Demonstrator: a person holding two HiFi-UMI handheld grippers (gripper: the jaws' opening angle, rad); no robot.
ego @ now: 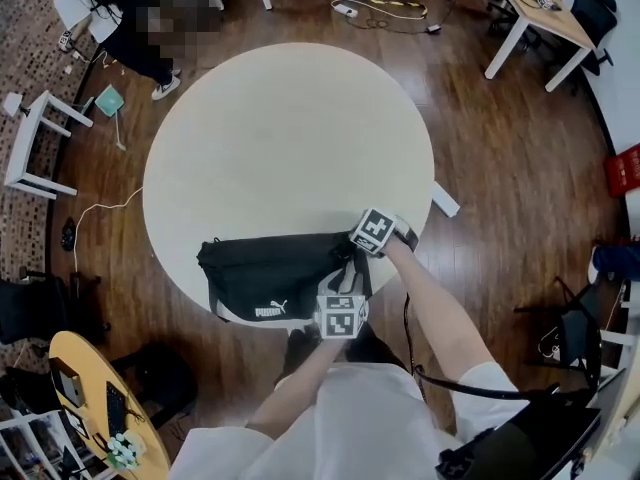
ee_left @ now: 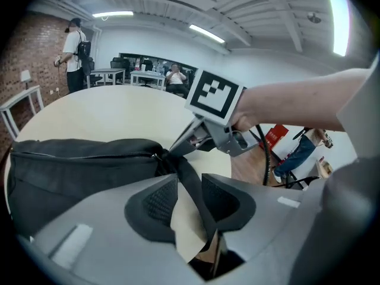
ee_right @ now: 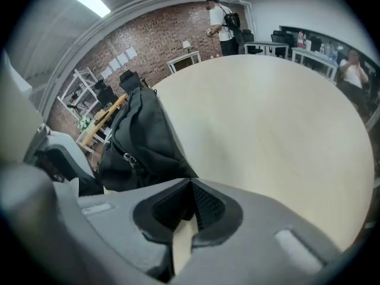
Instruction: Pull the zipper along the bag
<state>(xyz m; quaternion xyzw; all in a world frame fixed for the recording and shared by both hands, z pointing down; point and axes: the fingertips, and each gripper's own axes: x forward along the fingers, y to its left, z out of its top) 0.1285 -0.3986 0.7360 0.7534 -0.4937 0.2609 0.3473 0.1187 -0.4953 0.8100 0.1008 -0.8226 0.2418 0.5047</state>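
Observation:
A black waist bag (ego: 272, 276) with a white logo lies at the near edge of the round table (ego: 290, 128). Its zipper (ee_left: 89, 154) runs along the top, and the pull (ee_left: 155, 155) sits at the right end. My right gripper (ee_left: 173, 152) is shut on that end of the bag (ee_right: 148, 141), where the strap starts; in its own view the jaws (ee_right: 191, 190) meet on the fabric corner. My left gripper (ee_left: 189, 184) stands open just in front. The black strap (ee_left: 193, 195) runs loosely through its gap, and bare table shows beside it.
The bag's left half (ego: 225, 268) reaches the table's rim. Wooden floor surrounds the table, with white desks (ego: 540, 18) at the back right, a white stand (ego: 35, 143) at the left, a yellow table (ego: 85, 388) near left, and cables (ego: 380, 13) at the back.

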